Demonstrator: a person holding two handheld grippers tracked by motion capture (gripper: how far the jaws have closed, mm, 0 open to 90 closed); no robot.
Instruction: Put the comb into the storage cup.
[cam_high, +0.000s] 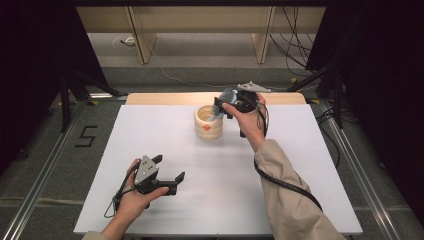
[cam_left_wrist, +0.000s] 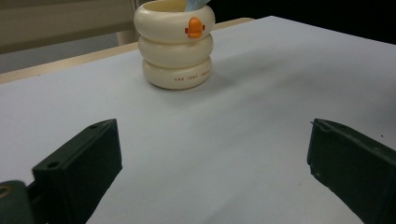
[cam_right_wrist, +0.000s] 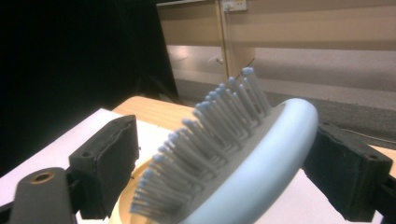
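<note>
A pale blue hairbrush (cam_high: 226, 96) with grey bristles stands tilted, its lower end inside a cream three-ring cup (cam_high: 208, 128) near the table's back middle. My right gripper (cam_high: 223, 103) hangs above the cup's rim, shut on the brush head. In the right gripper view one jaw lies against the hairbrush (cam_right_wrist: 261, 154) back and the other sits at the bristle tips, with the cup (cam_right_wrist: 122, 201) rim below. My left gripper (cam_high: 169, 168) rests open near the front left, nothing between its jaws. It (cam_left_wrist: 213, 123) faces the cup (cam_left_wrist: 175, 60), which bears an orange duck mark.
A white board (cam_high: 150, 130) covers the table, whose wooden edge (cam_high: 165, 98) shows at the back. Metal rails (cam_high: 50, 165) run along both sides on the floor. Cables and dark stands lie beyond the back edge. A sleeve (cam_high: 290, 200) crosses the front right.
</note>
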